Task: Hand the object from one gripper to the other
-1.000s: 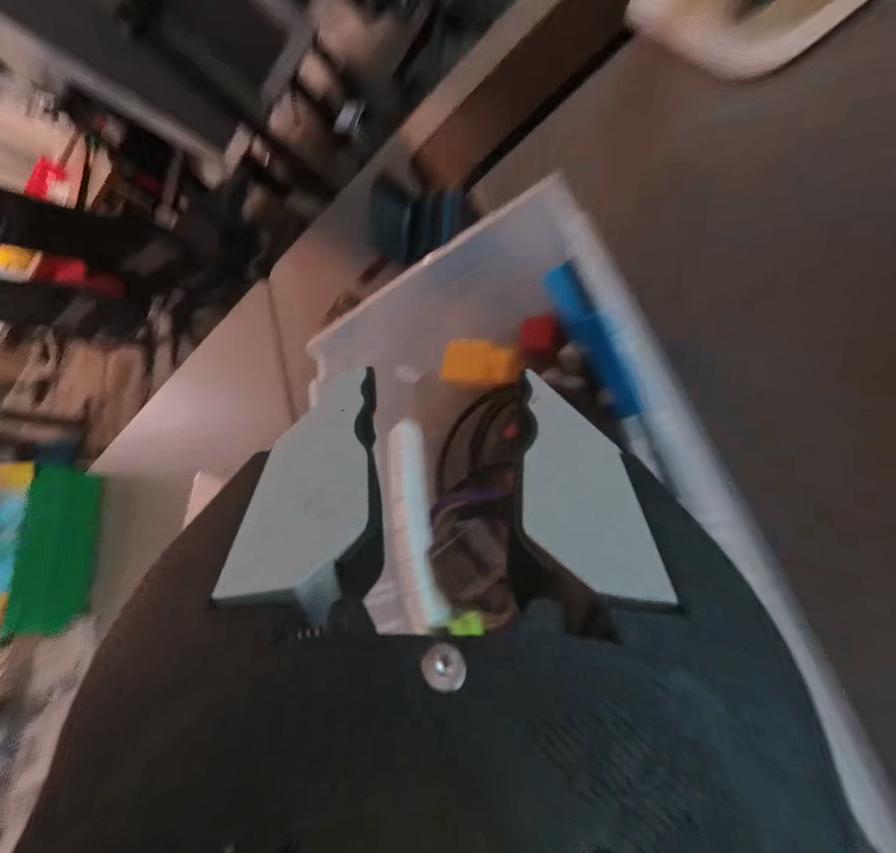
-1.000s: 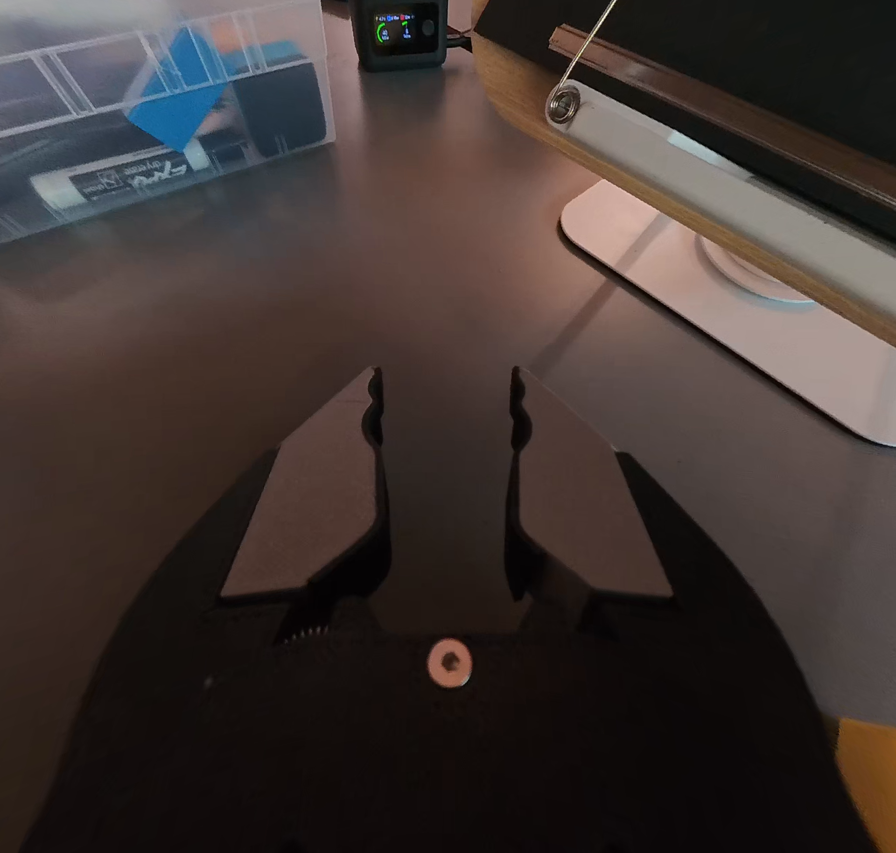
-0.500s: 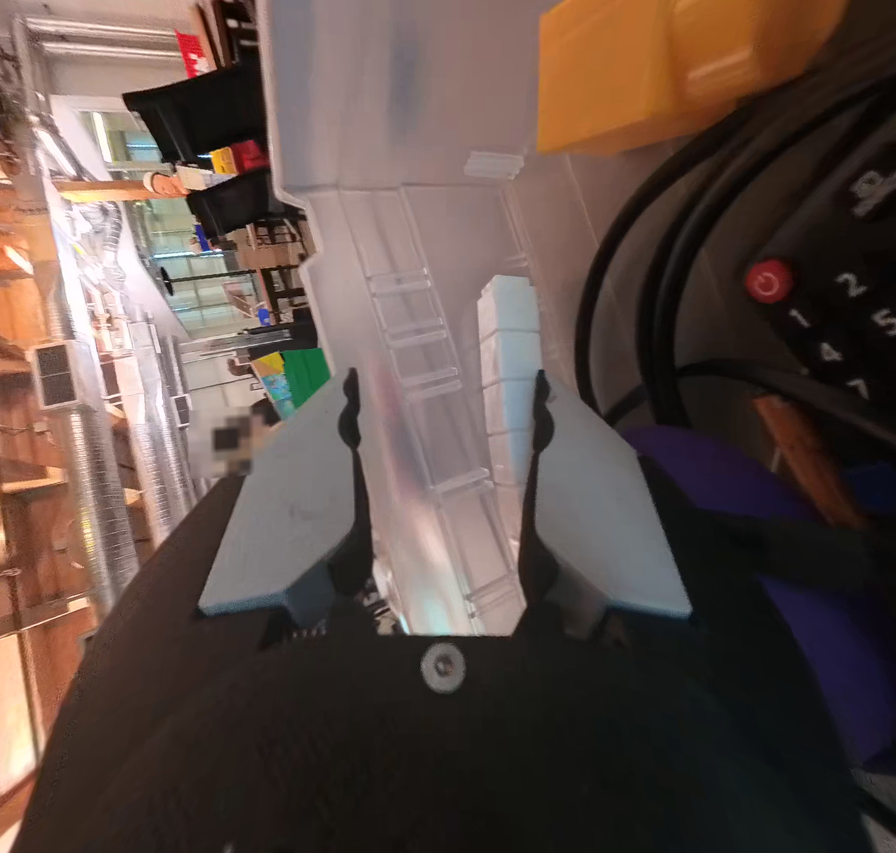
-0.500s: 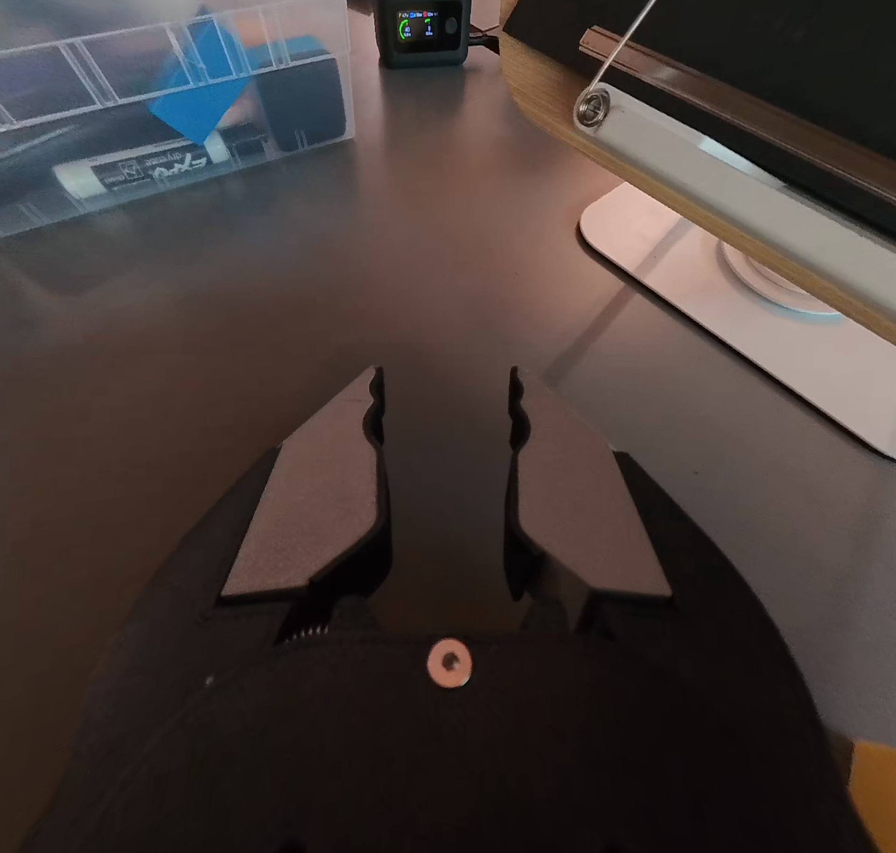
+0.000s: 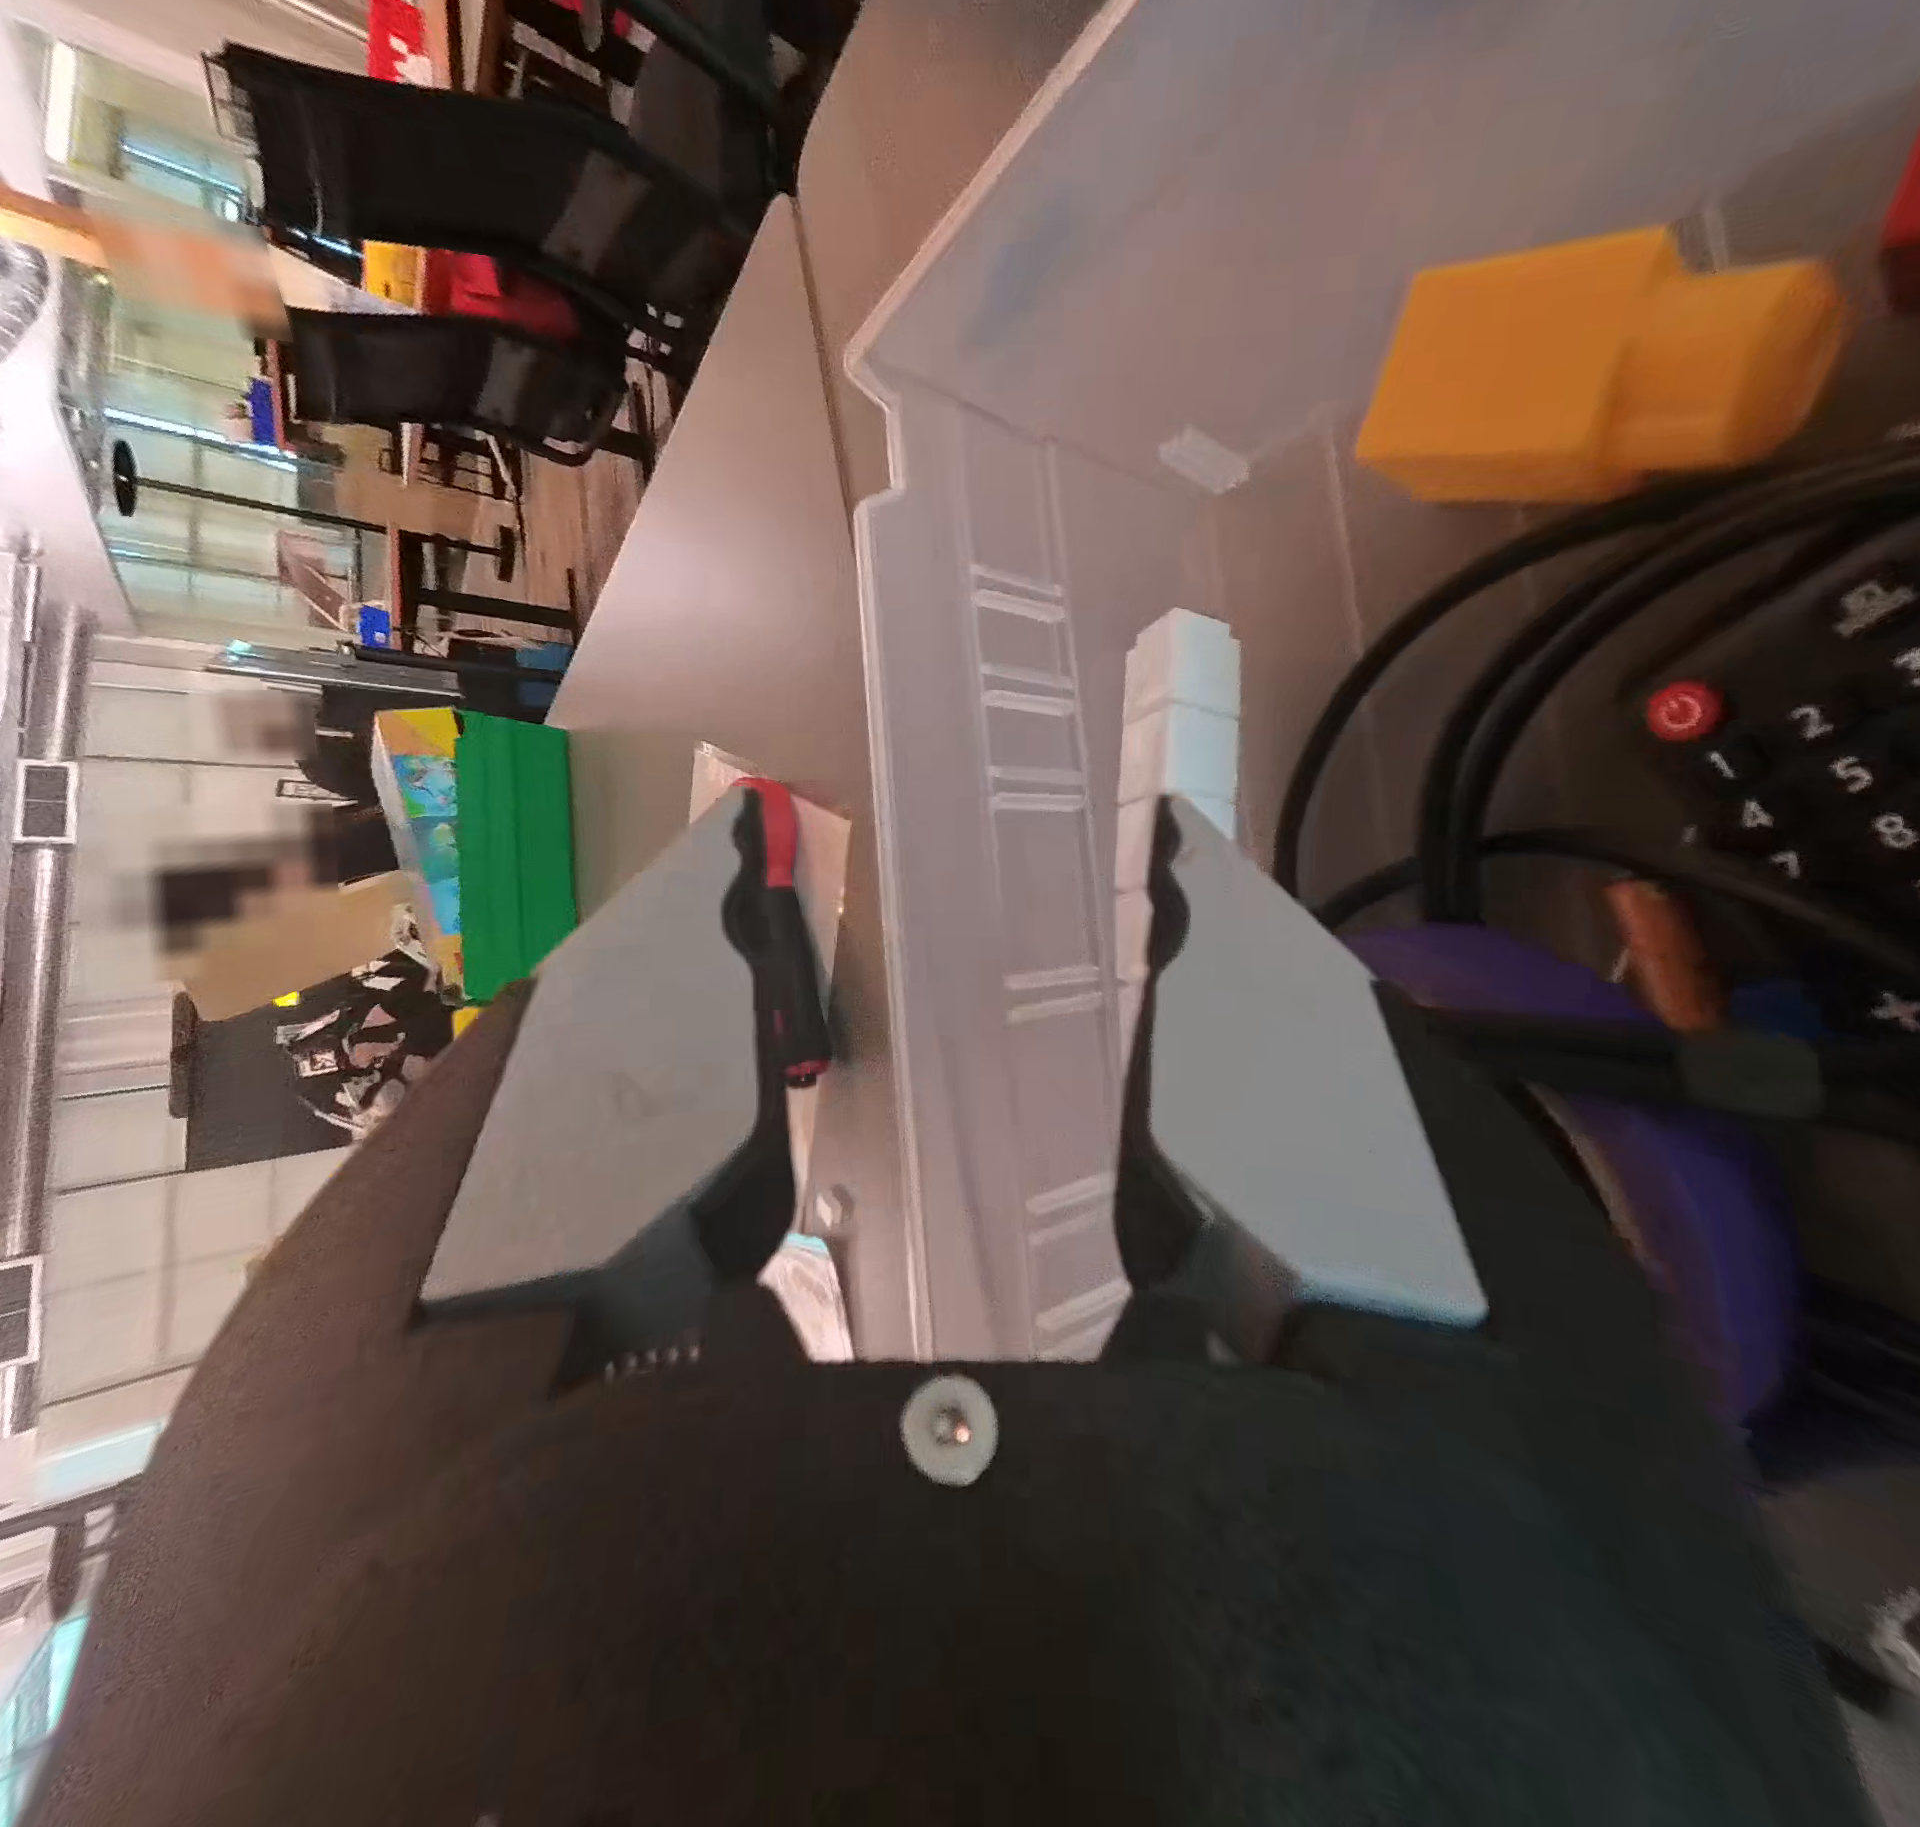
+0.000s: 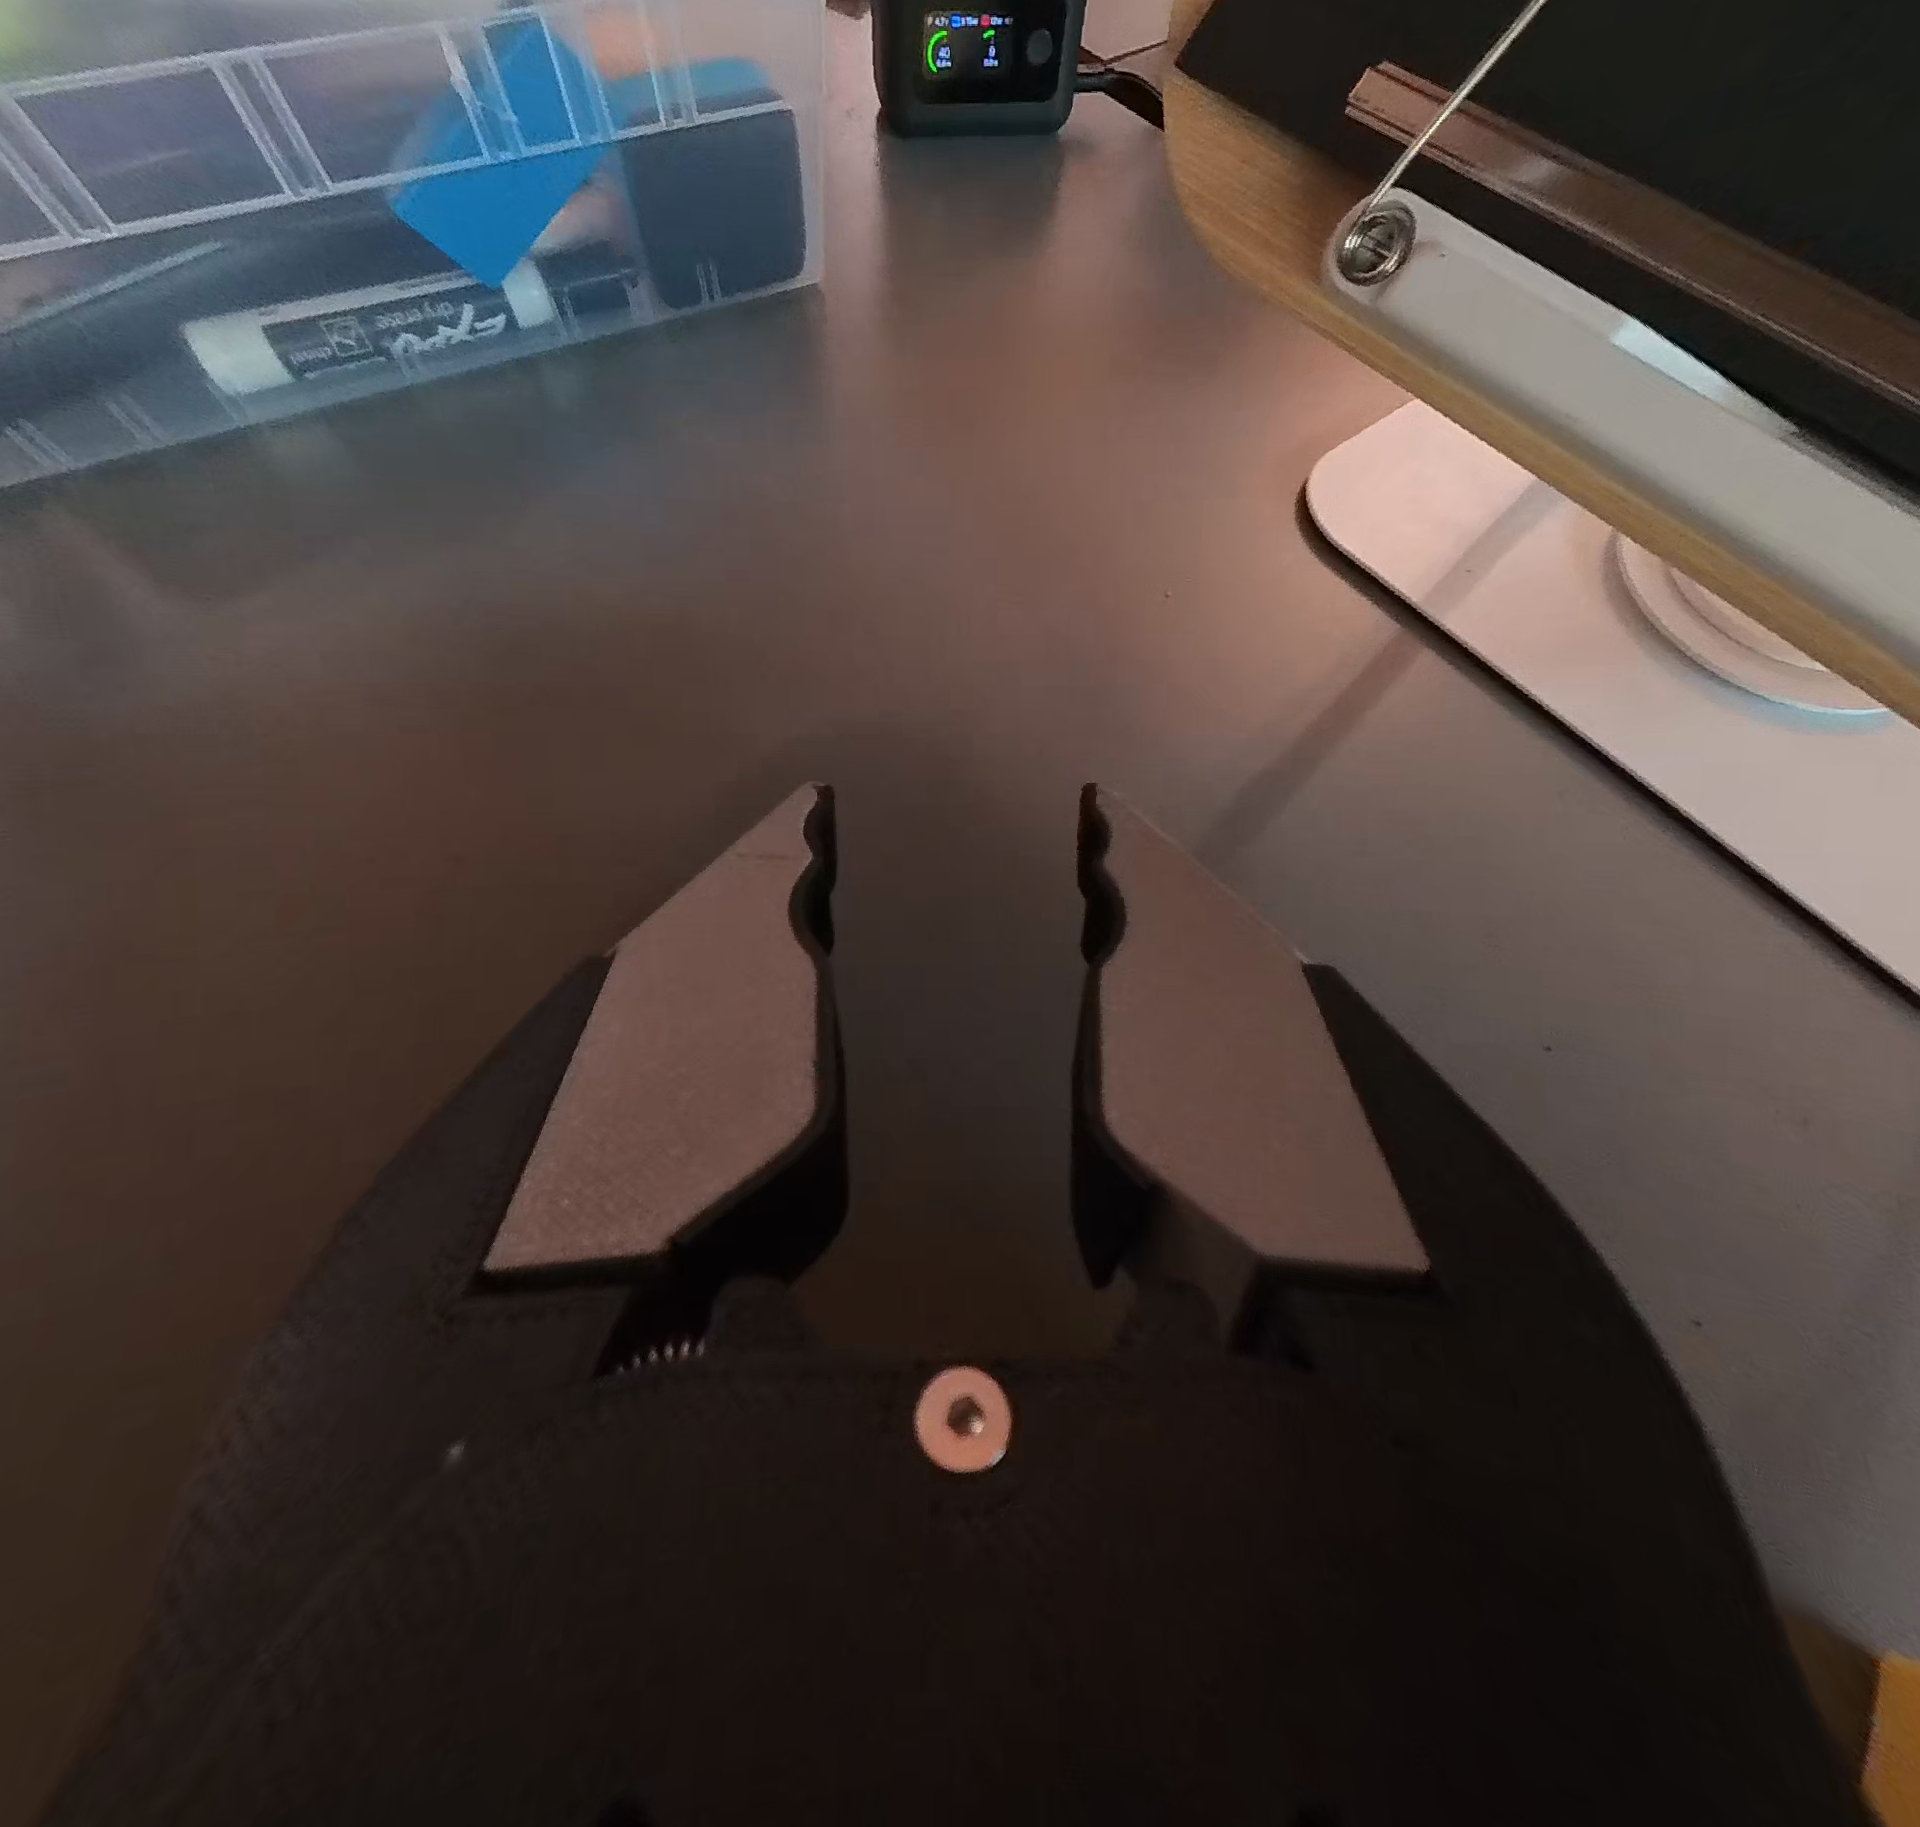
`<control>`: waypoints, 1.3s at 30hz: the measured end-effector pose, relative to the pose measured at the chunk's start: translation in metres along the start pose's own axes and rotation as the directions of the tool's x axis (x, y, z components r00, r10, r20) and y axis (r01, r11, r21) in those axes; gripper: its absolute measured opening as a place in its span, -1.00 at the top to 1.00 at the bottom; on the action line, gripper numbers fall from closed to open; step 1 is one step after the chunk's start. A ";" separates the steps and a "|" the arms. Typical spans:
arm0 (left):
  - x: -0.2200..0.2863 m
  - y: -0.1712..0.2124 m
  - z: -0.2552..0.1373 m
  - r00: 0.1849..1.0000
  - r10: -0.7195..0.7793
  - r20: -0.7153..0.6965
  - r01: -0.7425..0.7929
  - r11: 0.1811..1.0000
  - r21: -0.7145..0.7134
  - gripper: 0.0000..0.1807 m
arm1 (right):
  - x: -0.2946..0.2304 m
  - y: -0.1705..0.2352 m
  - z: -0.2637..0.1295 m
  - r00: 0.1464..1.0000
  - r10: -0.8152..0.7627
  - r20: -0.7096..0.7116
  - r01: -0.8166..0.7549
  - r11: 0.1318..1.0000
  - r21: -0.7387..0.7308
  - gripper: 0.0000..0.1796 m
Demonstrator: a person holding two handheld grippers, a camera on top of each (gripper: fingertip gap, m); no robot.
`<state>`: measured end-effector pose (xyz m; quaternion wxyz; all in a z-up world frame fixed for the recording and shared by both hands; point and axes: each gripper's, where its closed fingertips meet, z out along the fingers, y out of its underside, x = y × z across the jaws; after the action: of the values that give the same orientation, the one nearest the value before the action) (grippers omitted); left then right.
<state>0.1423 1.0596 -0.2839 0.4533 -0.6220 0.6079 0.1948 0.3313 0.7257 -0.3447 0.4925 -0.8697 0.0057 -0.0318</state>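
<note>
**White block stack in the clear bin, neither gripper holding anything**

The likely object is the white stack of small blocks standing against the inner wall of the clear plastic bin, just past the tip of the left hand-held gripper at about 1 o'clock. It looks light, rigid and smooth; a stack of joined blocks could come apart, so I would pinch it across its narrow sides near the middle. The left gripper's jaws stand wide apart and empty, straddling the bin wall. At 2 o'clock lies a yellow block; at 3 o'clock a black cable loops round a black remote control with a red power button and white numerals.

The right hand-held gripper hangs open and empty above the dark worktop. At 11 o'clock the bin shows a marker with a printed label; at 12 o'clock is a small device with a lit screen, and at 2 o'clock a monitor stand.
</note>
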 end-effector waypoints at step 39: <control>-0.120 -0.028 -0.098 0.889 -0.436 0.138 0.291 0.772 0.564 0.78 | -0.008 -0.005 -0.002 0.999 0.004 0.044 -0.005 1.000 0.031 0.59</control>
<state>0.1159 1.0463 -0.1292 0.7117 -0.5481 0.4394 0.0076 0.3231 0.7272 -0.3397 0.5061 -0.8624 -0.0037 -0.0114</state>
